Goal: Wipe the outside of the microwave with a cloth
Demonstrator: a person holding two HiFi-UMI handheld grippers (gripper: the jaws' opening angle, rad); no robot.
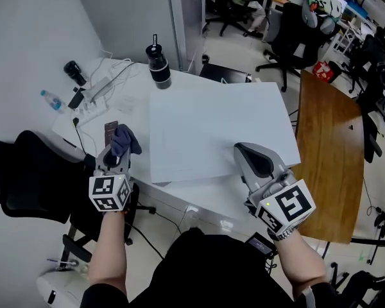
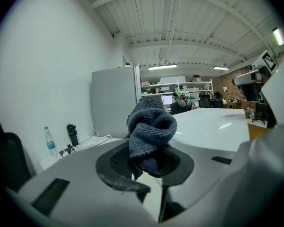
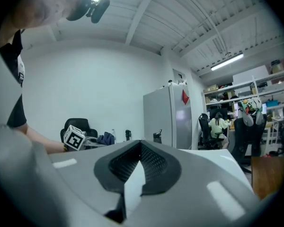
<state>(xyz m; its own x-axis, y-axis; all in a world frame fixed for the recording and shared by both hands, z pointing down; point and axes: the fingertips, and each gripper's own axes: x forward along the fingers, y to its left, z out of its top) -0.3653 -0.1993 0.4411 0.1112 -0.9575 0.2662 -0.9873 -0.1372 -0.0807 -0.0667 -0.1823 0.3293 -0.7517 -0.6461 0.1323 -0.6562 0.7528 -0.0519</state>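
The left claw (image 2: 149, 150) is closed on a bunched dark blue cloth (image 2: 150, 126), by which the jaw tips are covered. The right claw (image 3: 141, 148) is shut, with nothing held. The microwave (image 1: 218, 130) is located between and ahead of both claws. Only its white top is shown; its front is hidden.
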